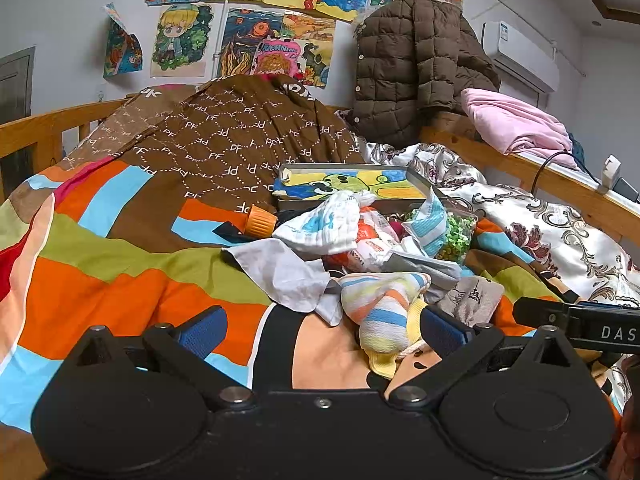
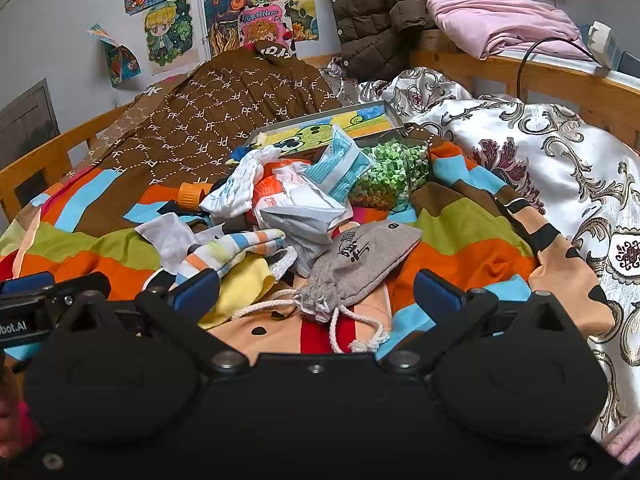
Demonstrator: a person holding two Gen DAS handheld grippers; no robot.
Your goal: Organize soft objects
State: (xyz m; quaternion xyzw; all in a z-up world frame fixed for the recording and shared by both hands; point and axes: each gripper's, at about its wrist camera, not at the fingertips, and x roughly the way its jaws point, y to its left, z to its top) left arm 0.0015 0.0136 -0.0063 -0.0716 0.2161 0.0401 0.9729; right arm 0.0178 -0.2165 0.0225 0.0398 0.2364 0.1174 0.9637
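Observation:
A heap of soft things lies on the colourful striped bedsheet [image 1: 120,264]. In the left wrist view my left gripper [image 1: 322,328] is open just above the sheet. A pastel striped sock [image 1: 380,308] lies by its right finger on a yellow cloth [image 1: 384,364], with a white cloth [image 1: 320,224] farther back. My right gripper [image 2: 316,292] is also open, and a grey drawstring pouch [image 2: 360,260] lies between its fingers with its cord trailing toward the camera. The striped sock [image 2: 232,250] and yellow cloth [image 2: 240,288] sit by its left finger.
Behind the heap are a tin box with a cartoon drawing [image 1: 352,184], a bag of green bits [image 1: 456,236] and an orange-capped bottle [image 1: 260,220]. A satin quilt [image 2: 540,152] lies to the right. A wooden bed rail [image 1: 560,176] carries a brown jacket [image 1: 412,68] and pink cloth [image 1: 516,124].

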